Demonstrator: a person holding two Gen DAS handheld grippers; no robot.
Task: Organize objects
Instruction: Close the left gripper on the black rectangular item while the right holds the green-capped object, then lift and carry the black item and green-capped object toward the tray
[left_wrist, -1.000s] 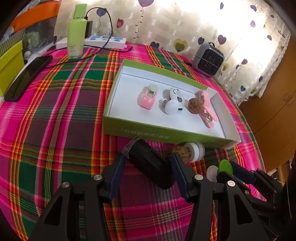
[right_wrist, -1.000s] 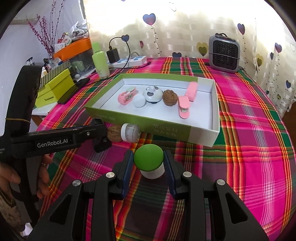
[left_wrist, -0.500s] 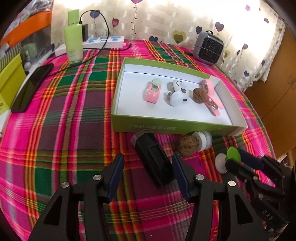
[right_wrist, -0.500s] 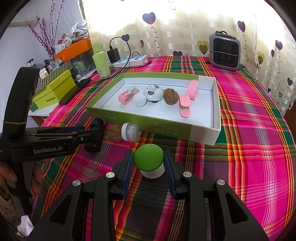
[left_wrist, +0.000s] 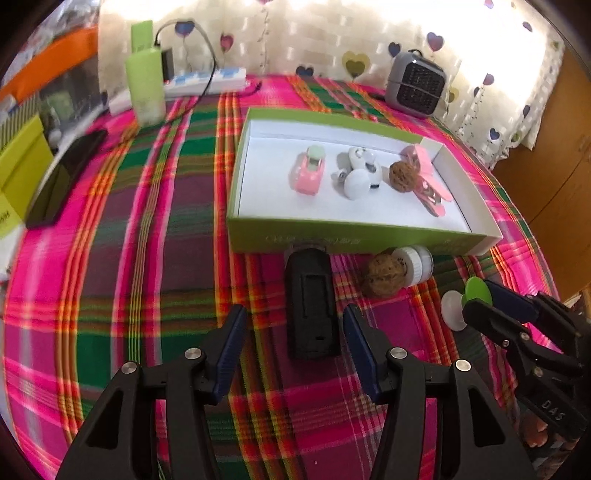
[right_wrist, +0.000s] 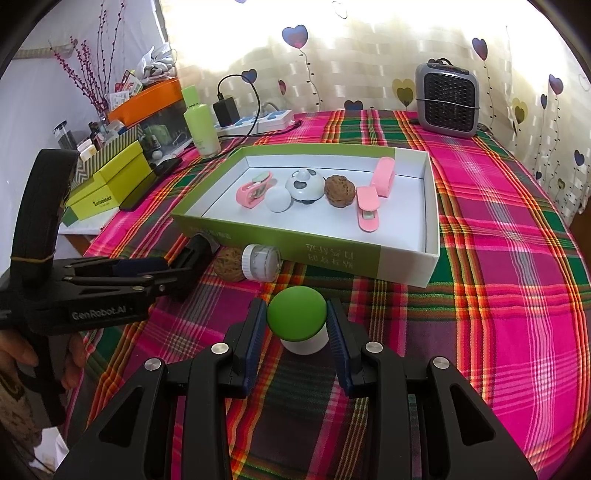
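A black clip (left_wrist: 312, 306) lies flat on the plaid cloth (left_wrist: 147, 258), its long axis running near to far, its far end touching the box (left_wrist: 332, 242) wall. It sits straight ahead of the left gripper (left_wrist: 293, 345), whose fingers stand apart either side, not touching. The right gripper (right_wrist: 295, 334), further right, looks clamped on a green-capped knob (right_wrist: 297, 317).

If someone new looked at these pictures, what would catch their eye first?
Probably the loud pink-and-green plaid tablecloth, then the green box at its centre holding small pink and white items. In front of the box, the right gripper grips a green-capped mushroom toy, and the open left gripper flanks a black device.
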